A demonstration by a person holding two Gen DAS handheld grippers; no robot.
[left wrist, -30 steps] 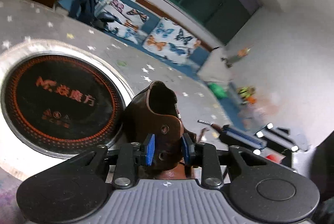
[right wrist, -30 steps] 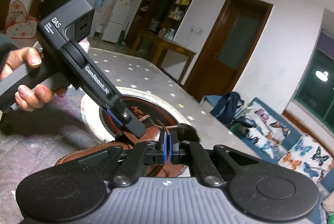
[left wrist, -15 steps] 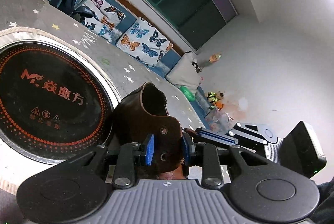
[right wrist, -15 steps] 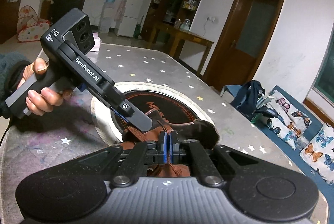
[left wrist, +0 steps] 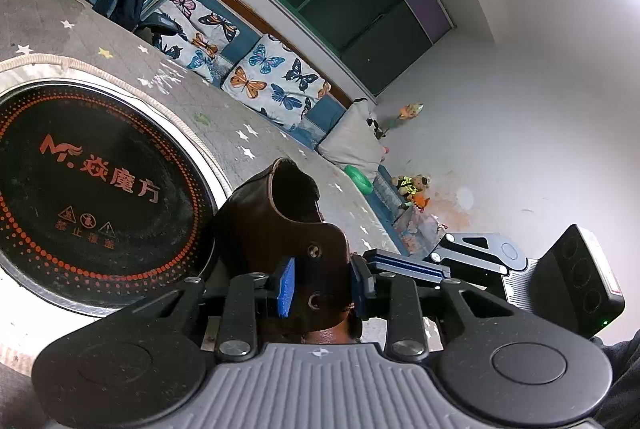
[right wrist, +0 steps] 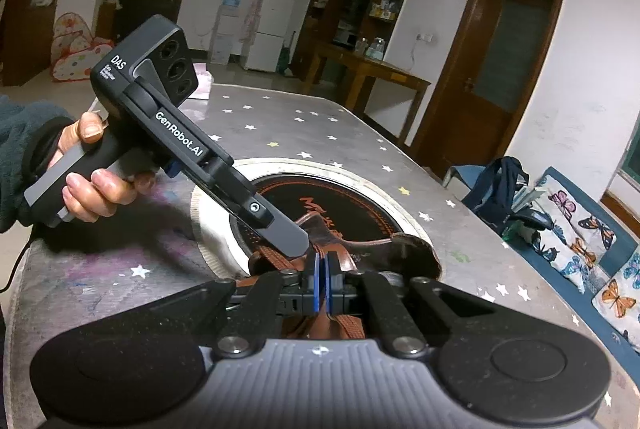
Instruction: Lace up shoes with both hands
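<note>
1 brown shoe (left wrist: 280, 229) gripped by left tongs (left wrist: 322, 287); right tongs (right wrist: 322, 283) pinch 1 lace (right wrist: 348, 323).

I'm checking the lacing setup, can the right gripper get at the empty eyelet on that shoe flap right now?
Probably not: the right gripper is shut on the lace, and the left gripper clamps the flap by the eyelet.
</note>
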